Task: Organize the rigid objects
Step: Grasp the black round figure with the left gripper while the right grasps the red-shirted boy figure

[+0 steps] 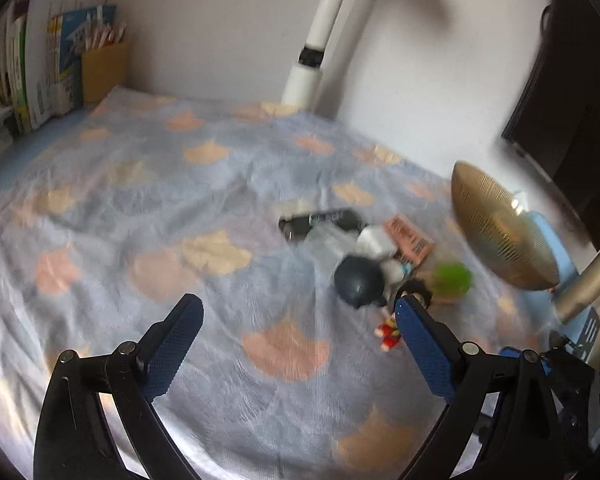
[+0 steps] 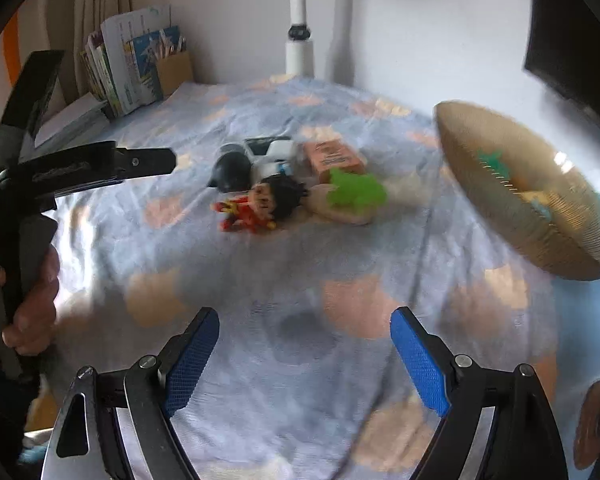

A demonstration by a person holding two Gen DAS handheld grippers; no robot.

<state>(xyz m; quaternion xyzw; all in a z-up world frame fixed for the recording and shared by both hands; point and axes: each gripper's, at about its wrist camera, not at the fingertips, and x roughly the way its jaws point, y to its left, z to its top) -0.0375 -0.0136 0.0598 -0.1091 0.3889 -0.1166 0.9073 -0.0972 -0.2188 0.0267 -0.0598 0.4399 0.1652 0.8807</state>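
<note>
A pile of small objects lies on the blue patterned cloth [image 2: 284, 280]: a red-suited toy figure with black hair [image 2: 260, 206], a green-topped toy [image 2: 354, 194], an orange box [image 2: 334, 158], a dark round cap [image 2: 232, 172] and a white item [image 2: 278, 156]. In the left wrist view the pile shows with the dark cap [image 1: 358, 280], the green toy [image 1: 452, 280] and the red figure [image 1: 388, 334]. My left gripper [image 1: 298, 314] is open and empty, just short of the pile. My right gripper [image 2: 304, 332] is open and empty, well short of it. The left gripper's body also shows in the right wrist view [image 2: 112, 164].
A gold woven basket [image 2: 520, 188] is tilted at the right; it also shows in the left wrist view [image 1: 500, 228]. Books and a pencil box [image 2: 140, 68] stand at the back left. A white lamp post [image 2: 300, 20] rises at the back wall. A dark monitor [image 1: 560, 120] sits right.
</note>
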